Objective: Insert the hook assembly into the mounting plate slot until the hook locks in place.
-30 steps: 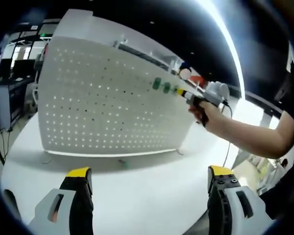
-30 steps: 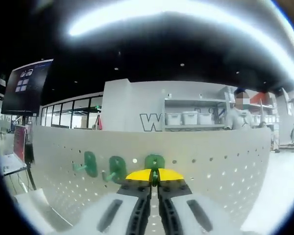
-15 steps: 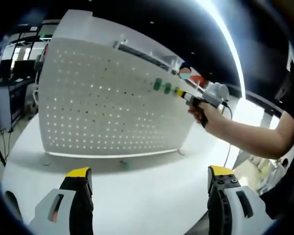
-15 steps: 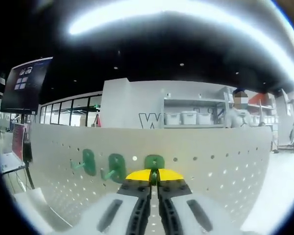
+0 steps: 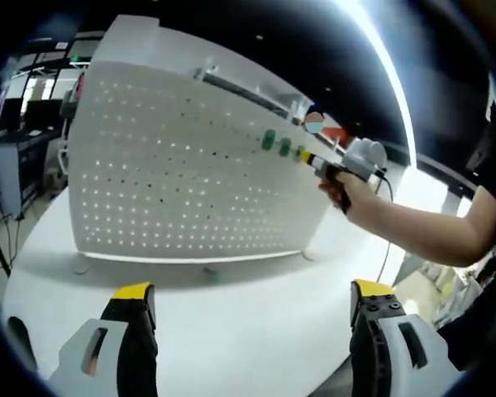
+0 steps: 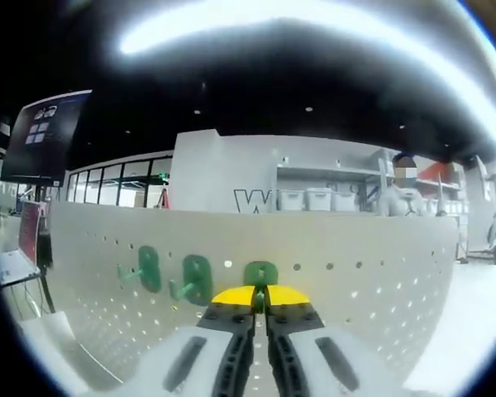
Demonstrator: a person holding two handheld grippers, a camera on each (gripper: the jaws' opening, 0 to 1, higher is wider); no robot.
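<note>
The green hook [image 6: 260, 274] sits against the white pegboard [image 6: 355, 281], at 12 o'clock just beyond the yellow fingertips of the right gripper [image 6: 260, 299]. The fingers are drawn close together on the hook's stem, holding it at the board face. Whether the hook is fully seated in a slot cannot be told.

Two more green hooks are already on the board: one [image 6: 197, 278] just beside the held hook at its 9 o'clock, another [image 6: 149, 268] further along the same row.

In the left gripper view the same row appears from a distance as small green spots [image 5: 269, 140] high on the pegboard [image 5: 174, 174], toward 1 o'clock. The right gripper [image 5: 314, 161] meets the board there, held by a person's hand [image 5: 347, 188] and bare forearm entering from 3 o'clock. This view also shows the board standing upright on a white round counter [image 5: 231, 322], with a small green item [image 5: 210, 274] lying on the counter just in front of the board's foot.

The left gripper [image 5: 252, 314] is well apart from the board, low at 6 o'clock, its fingers spread wide and empty.

The right gripper view shows a dark monitor [image 6: 45, 136] at 10 o'clock and shelving with bins [image 6: 322, 198] behind the board.
</note>
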